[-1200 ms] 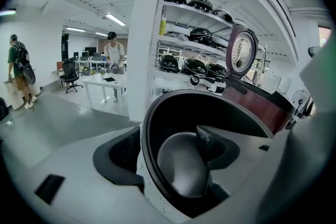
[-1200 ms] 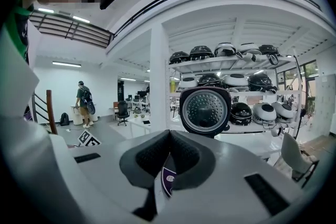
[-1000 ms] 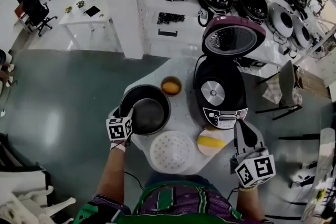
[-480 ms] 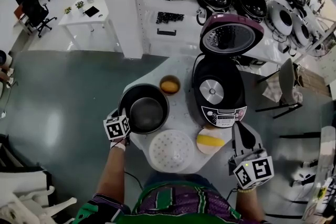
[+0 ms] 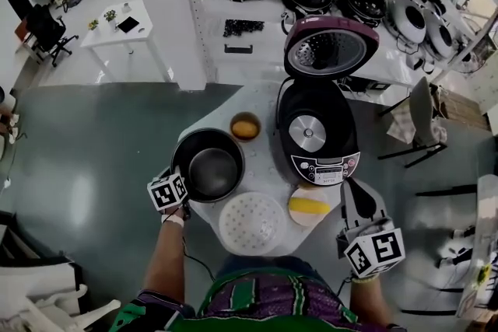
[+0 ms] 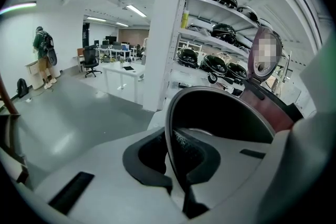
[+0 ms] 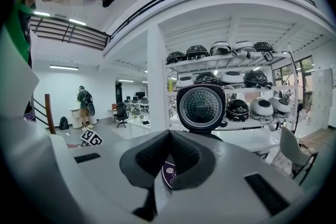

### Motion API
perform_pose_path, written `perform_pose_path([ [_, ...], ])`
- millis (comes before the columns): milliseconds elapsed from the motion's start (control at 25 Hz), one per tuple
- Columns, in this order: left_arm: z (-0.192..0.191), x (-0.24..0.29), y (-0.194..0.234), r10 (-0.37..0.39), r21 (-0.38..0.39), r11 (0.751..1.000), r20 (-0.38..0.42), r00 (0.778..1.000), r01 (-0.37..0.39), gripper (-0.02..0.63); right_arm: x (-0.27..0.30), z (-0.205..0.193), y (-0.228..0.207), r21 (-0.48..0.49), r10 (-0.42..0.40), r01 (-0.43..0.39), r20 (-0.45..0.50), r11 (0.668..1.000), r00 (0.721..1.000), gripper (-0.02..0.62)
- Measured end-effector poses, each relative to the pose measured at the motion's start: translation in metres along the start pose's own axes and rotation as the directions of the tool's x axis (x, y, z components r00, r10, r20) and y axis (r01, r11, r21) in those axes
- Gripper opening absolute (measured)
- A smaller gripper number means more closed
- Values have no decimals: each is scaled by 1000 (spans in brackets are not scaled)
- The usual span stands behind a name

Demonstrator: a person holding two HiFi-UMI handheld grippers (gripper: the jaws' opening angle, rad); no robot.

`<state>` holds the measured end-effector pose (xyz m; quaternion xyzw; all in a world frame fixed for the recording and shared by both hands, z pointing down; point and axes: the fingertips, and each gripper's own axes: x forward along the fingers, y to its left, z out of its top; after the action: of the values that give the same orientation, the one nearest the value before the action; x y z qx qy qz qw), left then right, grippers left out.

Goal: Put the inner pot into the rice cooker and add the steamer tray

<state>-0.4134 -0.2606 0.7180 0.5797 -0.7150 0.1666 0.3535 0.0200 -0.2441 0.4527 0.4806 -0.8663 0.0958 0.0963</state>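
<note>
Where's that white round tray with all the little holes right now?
In the head view the steamer tray lies flat at the table's near edge, between the person and the inner pot, with a yellow item to its right.

Left gripper (image 6: 169, 157): grey shell, black dimpled pads. Its jaws had just closed on the rim of the inner pot (image 5: 208, 165), which was black outside and dark grey inside. Its marker cube (image 5: 167, 192) was black squares on white. Right gripper (image 7: 167, 157) had the same grey and black. Beyond its fingertips was the rice cooker (image 5: 315, 132): black body, maroon lid, silver dotted lid liner. Between the two grippers' fingers was the steamer tray (image 5: 250, 223), white with a hole pattern. Past the left fingers was a small orange bowl (image 5: 245, 126).
</note>
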Motion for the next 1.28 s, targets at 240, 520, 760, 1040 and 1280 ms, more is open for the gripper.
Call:
perform_pose_path([
  [240, -5, -11, -4, -6, 2, 1000, 2, 1000, 6, 29, -9, 2, -1, -2, -8, 8, 14, 1000, 1000, 6],
  [520, -1, -31, -4, -19, -18, 1000, 29, 999, 19, 32, -17, 9, 10, -19, 4, -3, 38, 1000, 999, 6],
  [760, 12, -63, 0, -31, -57, 998, 78, 996, 36, 32, -34, 18, 29, -32, 18, -16, 68, 999, 998, 6],
  [1040, 30, -97, -12, -85, -60, 994, 147, 986, 95, 31, -53, 25, 50, -39, 32, -28, 110, 999, 993, 6],
  [1280, 36, -132, -22, -130, -55, 988, 173, 976, 142, 31, -73, 34, 70, -45, 43, -37, 142, 998, 989, 6],
])
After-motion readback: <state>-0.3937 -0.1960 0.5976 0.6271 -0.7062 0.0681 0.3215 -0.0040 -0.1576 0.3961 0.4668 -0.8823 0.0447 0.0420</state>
